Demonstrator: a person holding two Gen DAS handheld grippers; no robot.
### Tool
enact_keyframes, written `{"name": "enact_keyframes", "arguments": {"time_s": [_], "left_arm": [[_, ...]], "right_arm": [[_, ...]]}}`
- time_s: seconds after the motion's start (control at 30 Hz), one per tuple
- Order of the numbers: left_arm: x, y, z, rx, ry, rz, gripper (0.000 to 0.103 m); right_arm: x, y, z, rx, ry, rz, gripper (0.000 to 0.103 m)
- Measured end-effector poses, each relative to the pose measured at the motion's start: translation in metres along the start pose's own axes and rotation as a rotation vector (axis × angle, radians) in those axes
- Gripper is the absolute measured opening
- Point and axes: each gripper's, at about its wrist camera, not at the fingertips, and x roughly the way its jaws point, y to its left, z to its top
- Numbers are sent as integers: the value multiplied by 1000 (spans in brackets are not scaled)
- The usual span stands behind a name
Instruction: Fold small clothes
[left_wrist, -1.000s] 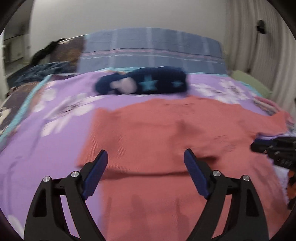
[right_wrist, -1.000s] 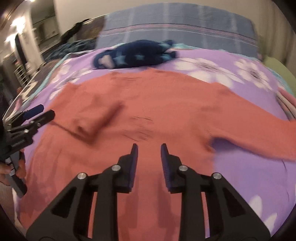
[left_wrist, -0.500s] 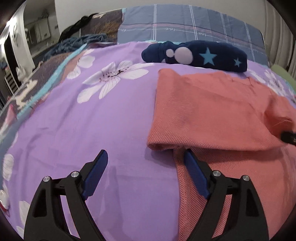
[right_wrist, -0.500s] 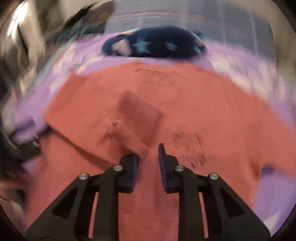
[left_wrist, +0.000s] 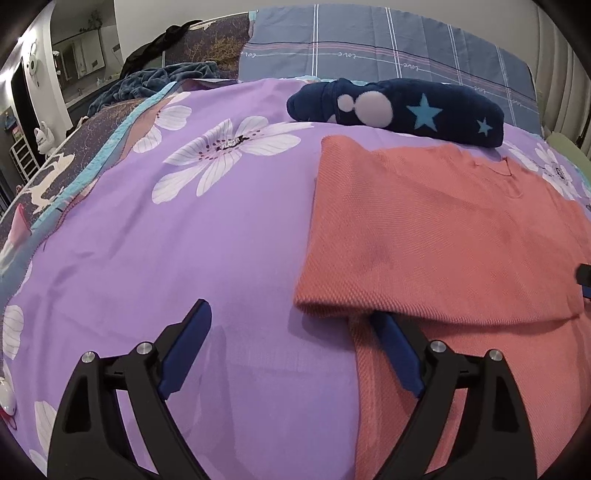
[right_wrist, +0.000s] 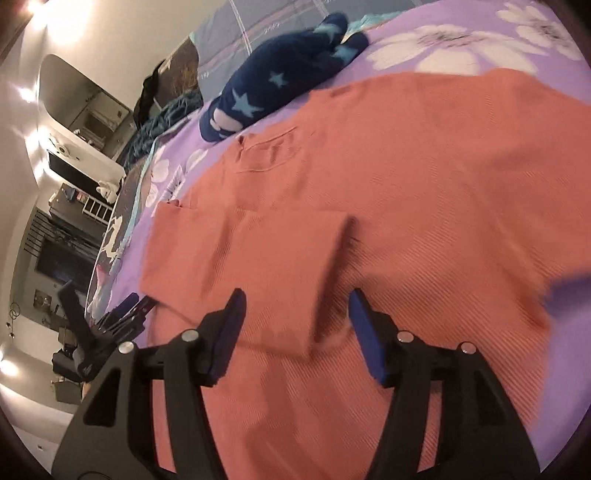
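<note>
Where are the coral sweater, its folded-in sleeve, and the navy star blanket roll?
coral sweater (right_wrist: 424, 192): right wrist view, on the chest.
folded-in sleeve (right_wrist: 240, 254): right wrist view, mid-sleeve, lying across the body.
navy star blanket roll (left_wrist: 399, 105): left wrist view, its middle.

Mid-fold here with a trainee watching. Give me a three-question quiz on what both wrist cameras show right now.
1. True or false: the left gripper is clamped on the salmon sweater.
2. What lies folded across the sweater's body?
A. its left sleeve
B. a towel
C. a sock
3. What sits beyond the collar, on the purple floral bedspread?

Key: 1 false, both grippers stand open; 2 A; 3 the navy star-print bundle.
</note>
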Motion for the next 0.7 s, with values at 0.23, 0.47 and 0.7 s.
{"name": "enact_keyframes", "arguments": {"time_s": [0.23, 0.47, 0.7], "left_arm": [[1, -7, 5, 40, -17, 48, 89], [-4, -14, 0, 88, -33, 85, 89], [-10, -9, -3, 99, -37, 93, 89]], "right_arm": [[-48, 50, 14, -254, -218, -98, 3], [-32, -14, 36, -183, -143, -319, 11], [-45, -39, 19, -86, -201, -334, 22]]}}
